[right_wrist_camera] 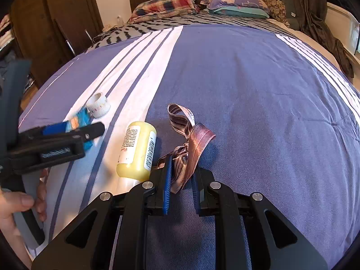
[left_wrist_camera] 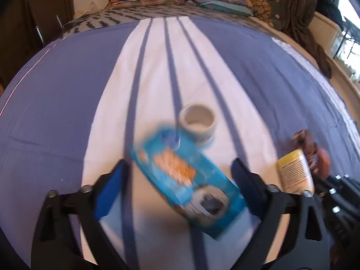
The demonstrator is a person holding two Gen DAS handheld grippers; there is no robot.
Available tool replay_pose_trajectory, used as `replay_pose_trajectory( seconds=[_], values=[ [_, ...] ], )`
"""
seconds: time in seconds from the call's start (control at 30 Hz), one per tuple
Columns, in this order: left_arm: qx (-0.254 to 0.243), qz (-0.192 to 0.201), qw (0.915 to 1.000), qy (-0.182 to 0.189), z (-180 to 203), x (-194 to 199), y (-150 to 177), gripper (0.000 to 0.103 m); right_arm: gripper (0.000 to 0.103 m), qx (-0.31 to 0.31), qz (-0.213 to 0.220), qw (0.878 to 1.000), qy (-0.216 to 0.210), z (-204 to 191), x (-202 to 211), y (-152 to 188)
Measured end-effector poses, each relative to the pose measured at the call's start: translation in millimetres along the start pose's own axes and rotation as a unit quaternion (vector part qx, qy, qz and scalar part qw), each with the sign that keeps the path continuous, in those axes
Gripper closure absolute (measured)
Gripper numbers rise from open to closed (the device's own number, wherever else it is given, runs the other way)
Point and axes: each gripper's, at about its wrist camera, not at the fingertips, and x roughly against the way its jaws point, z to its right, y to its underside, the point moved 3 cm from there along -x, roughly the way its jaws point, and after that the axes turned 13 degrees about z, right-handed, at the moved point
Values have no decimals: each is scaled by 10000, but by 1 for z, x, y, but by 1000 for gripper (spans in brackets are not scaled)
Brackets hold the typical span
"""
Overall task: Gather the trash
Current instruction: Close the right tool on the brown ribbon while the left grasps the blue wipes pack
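Observation:
A blue snack box (left_wrist_camera: 186, 180) lies on the bed between the wide-open fingers of my left gripper (left_wrist_camera: 180, 180); it also shows in the right wrist view (right_wrist_camera: 78, 121), partly hidden by the left gripper (right_wrist_camera: 67, 132). A white paper cup (left_wrist_camera: 198, 121) lies on its side just beyond the box and shows in the right wrist view too (right_wrist_camera: 98, 104). A yellow bottle (right_wrist_camera: 137, 148) lies to the right of the box (left_wrist_camera: 294, 171). My right gripper (right_wrist_camera: 181, 180) has its fingers partly closed around a pink-brown ribbon (right_wrist_camera: 189, 139), which lies bunched on the cover.
The bed cover (right_wrist_camera: 247, 90) is blue with white stripes. Pillows (right_wrist_camera: 234, 0) lie at the headboard. A dark wardrobe (right_wrist_camera: 56, 18) stands left of the bed. A dark cloth (right_wrist_camera: 319, 22) hangs at the far right. A hand (right_wrist_camera: 20, 204) holds the left gripper.

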Motion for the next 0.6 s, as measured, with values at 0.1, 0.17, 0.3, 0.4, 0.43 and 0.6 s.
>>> replay_pose_trajectory(
  seconds=[0.1, 0.17, 0.3, 0.4, 0.43, 0.6],
  values=[
    [-36, 131, 9999, -81, -9, 8, 2, 50, 86, 5, 14, 10000, 33, 1, 3, 1],
    [-56, 160, 9998, -98, -14, 14, 5, 62, 86, 22, 24, 10000, 64, 1, 7, 2],
    [-156, 183, 9997, -25, -15, 32, 19, 64, 90, 67, 19, 9999, 122, 1, 22, 10],
    [-218, 188, 9995, 107, -10, 54, 35, 65, 92, 104, 37, 9998, 186, 1, 41, 20],
    [-241, 198, 9994, 136, -7, 64, 43, 65, 93, 125, 56, 9997, 208, 1, 48, 24],
    [-246, 247, 9989, 309, 7, 111, 84, 66, 94, 61, 85, 9997, 226, 4, 87, 49]
  ],
)
